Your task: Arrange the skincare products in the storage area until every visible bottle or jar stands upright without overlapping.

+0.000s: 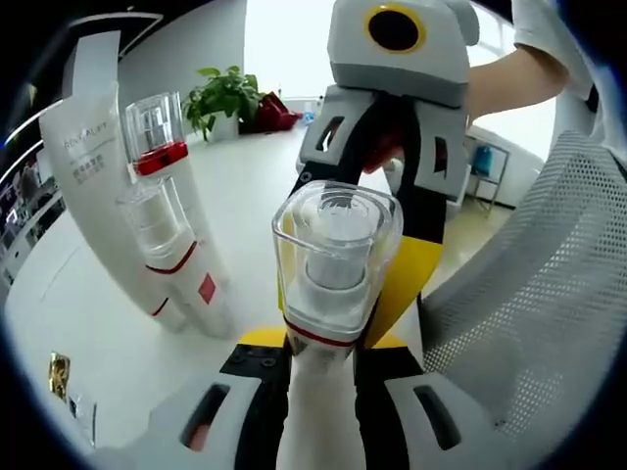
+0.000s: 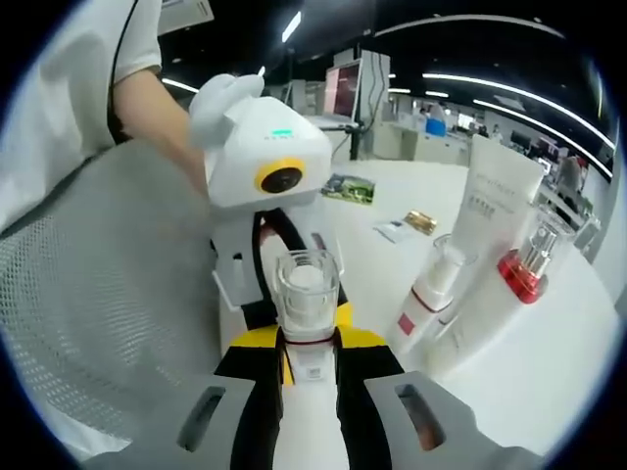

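We hold one clear-capped bottle [image 1: 333, 269] pinched between both grippers, left gripper [image 1: 318, 392] and right gripper [image 2: 309, 382], seemingly mid-handover; next, we stand it beside the box [image 2: 495, 211].

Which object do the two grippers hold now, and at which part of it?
Both grippers hold one white bottle with a clear cap, by its body below the cap.
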`<state>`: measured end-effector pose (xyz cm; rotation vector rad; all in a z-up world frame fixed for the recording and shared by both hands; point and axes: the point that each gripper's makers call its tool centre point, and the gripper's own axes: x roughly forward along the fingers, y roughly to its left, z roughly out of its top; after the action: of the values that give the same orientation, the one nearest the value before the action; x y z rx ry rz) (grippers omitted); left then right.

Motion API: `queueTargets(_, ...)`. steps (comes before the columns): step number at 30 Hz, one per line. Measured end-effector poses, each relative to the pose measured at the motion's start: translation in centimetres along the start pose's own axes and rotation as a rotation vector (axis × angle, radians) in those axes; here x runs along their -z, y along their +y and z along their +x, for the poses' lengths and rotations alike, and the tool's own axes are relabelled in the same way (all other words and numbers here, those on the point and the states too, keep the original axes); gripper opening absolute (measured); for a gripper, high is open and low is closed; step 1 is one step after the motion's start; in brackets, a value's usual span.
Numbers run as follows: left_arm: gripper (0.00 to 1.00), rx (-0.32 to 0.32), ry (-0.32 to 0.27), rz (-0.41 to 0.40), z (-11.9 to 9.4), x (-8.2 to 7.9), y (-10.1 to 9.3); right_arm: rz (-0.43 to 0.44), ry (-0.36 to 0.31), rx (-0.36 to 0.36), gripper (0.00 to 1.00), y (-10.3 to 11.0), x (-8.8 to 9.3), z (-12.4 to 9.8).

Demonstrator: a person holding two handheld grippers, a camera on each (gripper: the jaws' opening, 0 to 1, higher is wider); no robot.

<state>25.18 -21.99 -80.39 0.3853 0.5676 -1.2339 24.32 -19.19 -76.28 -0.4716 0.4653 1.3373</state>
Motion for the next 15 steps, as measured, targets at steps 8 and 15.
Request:
queueTargets(8,0.34,-0.002,0.000,-0.017,0.1,0.1,0.2,-0.004,0.007,0.001,0.19,-0.4,0.0,-0.1)
queueTargets(15,0.37,0.000,0.002,-0.029,0.1,0.3,0.2,0.001,0.011,0.010,0.19,-1.6,0.4,-0.5)
